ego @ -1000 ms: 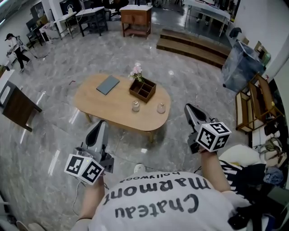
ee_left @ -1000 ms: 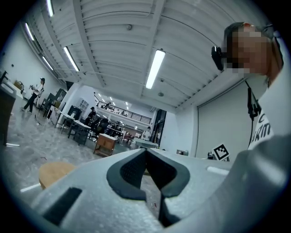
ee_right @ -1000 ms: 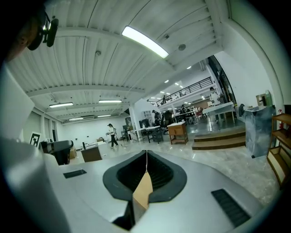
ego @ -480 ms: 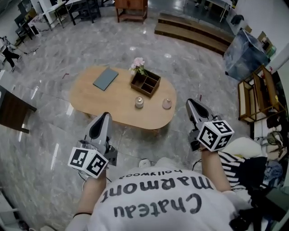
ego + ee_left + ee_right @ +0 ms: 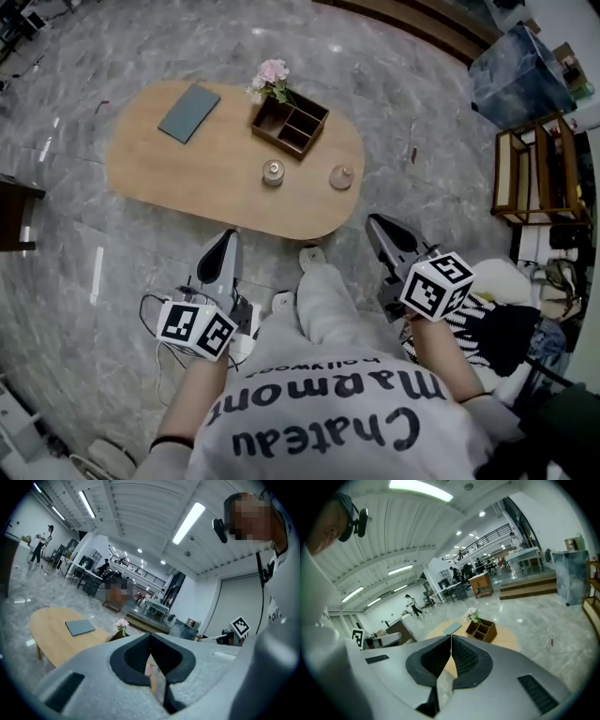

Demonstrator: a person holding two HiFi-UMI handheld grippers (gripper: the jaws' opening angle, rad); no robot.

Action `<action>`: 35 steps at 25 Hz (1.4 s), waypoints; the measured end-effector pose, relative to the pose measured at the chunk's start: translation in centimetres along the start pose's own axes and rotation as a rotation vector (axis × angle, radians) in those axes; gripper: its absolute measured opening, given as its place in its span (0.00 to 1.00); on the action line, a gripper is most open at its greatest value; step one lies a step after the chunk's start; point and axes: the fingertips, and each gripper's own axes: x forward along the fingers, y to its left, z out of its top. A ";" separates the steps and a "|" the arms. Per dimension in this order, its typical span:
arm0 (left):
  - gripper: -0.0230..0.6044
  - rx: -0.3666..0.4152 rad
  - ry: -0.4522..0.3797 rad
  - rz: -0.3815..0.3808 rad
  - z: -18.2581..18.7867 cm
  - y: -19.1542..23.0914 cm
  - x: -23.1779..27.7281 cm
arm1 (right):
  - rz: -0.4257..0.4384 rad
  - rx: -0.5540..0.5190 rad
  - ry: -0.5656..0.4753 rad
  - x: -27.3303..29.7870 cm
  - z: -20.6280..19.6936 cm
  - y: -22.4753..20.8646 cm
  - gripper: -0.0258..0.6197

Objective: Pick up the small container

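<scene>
Both grippers are low, over the grey marble floor point(image 5: 75, 281), on the person's side of the oval wooden table point(image 5: 150, 178). The left gripper point(image 5: 227, 240) has its jaws pressed together at the tip with nothing between them. The right gripper point(image 5: 374, 223) is the same: jaws closed on themselves, nothing held. Each one flanks the person's leg point(image 5: 323, 309), pointing toward the table's near edge and touching nothing on it.

On the table, a small container point(image 5: 273, 172) stands upright near the front edge. A second small container point(image 5: 341, 177) stands near it on the right, the two apart; which one is the target, I cannot tell. Just behind them sits a dark wooden box point(image 5: 290, 122) with open compartments, and pink flowers point(image 5: 272, 73) are at its far left corner. A flat grey pad point(image 5: 188, 113) lies well apart on the left.
</scene>
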 end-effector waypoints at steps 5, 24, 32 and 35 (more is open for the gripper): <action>0.06 -0.029 0.071 0.063 -2.4 1.3 4.4 | 0.149 0.004 0.071 5.9 0.5 -0.3 0.06; 0.06 0.034 0.167 0.312 -12.0 10.5 18.4 | 0.262 0.069 0.254 18.4 -5.0 -14.0 0.06; 0.16 0.024 0.205 0.286 -16.9 14.1 21.1 | 0.321 0.037 0.323 21.0 -12.0 -14.2 0.06; 0.26 0.025 0.202 0.257 -18.3 14.8 22.0 | 0.324 0.016 0.342 21.6 -14.1 -14.4 0.06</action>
